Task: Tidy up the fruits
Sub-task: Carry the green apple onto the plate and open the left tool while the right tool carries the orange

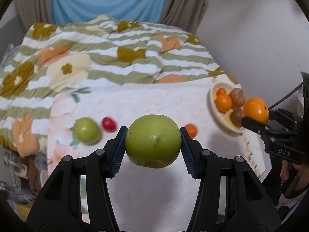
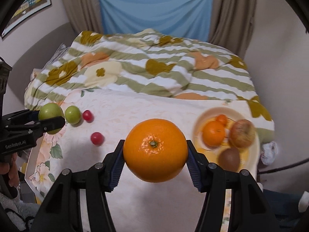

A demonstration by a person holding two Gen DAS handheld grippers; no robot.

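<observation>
Above bed: left gripper (image 1: pixel 152 141) clamps green apple (image 1: pixel 153 141); right gripper (image 2: pixel 155 150) clamps orange (image 2: pixel 155 150). Both fruits held clear of sheet. Plate (image 2: pixel 204 116) lies right and ahead of orange, so right hand nearer; apple well left.

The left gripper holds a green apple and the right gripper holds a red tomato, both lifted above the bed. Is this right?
One thing is wrong: the right gripper holds an orange, not a red tomato, as the right wrist view shows. The left gripper does hold the green apple.
</observation>
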